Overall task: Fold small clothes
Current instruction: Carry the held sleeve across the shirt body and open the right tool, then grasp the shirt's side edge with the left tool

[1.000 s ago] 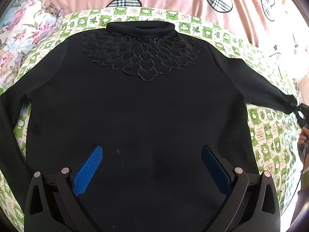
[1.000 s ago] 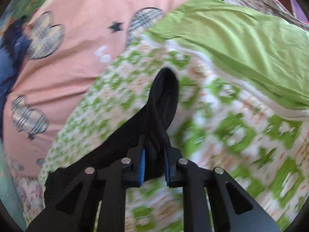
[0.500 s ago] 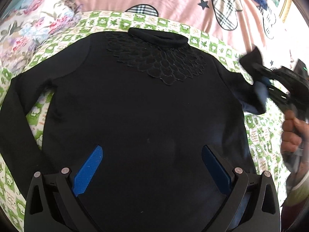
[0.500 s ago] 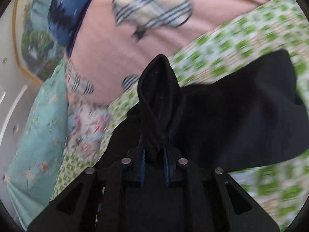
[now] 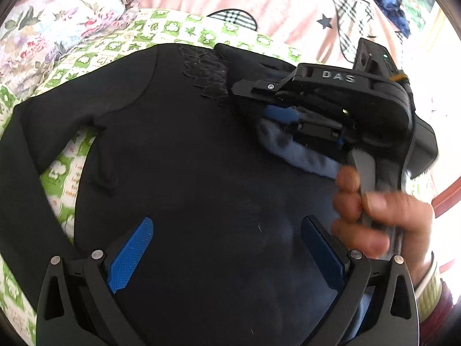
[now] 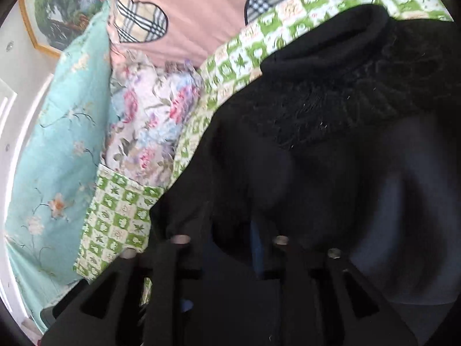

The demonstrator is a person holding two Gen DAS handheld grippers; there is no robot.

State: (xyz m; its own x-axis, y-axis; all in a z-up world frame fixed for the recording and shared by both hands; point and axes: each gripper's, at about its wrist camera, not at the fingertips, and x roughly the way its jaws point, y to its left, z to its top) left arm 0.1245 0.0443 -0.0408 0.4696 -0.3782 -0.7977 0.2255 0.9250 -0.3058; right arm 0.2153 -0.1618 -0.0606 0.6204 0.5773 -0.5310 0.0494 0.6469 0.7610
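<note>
A black sweater (image 5: 201, 173) with a lace yoke (image 5: 207, 72) lies flat, front up, on a green checked sheet (image 5: 173, 26). My left gripper (image 5: 227, 248) hangs open over its lower body with nothing between the pads. My right gripper (image 5: 259, 109), held by a hand (image 5: 374, 216), is over the chest just below the collar (image 6: 331, 43). Its jaws are opening, and the folded-over right sleeve (image 5: 299, 152) lies loosely between and under the fingers. In the right wrist view the right gripper (image 6: 230, 230) is dark against the cloth. The left sleeve (image 5: 43, 115) stays spread out.
A pink cover with plaid hearts (image 5: 273, 0) lies behind the sheet. A floral pillow (image 6: 149, 121) and a teal pillow (image 6: 57, 144) sit at the far left. A framed picture (image 6: 57, 8) hangs on the wall. A red-brown edge (image 5: 449, 196) shows at right.
The right gripper swung the right sleeve from the sheet's right side across onto the chest, and its fingers have spread apart. The left gripper drifted sideways over the sweater, still open.
</note>
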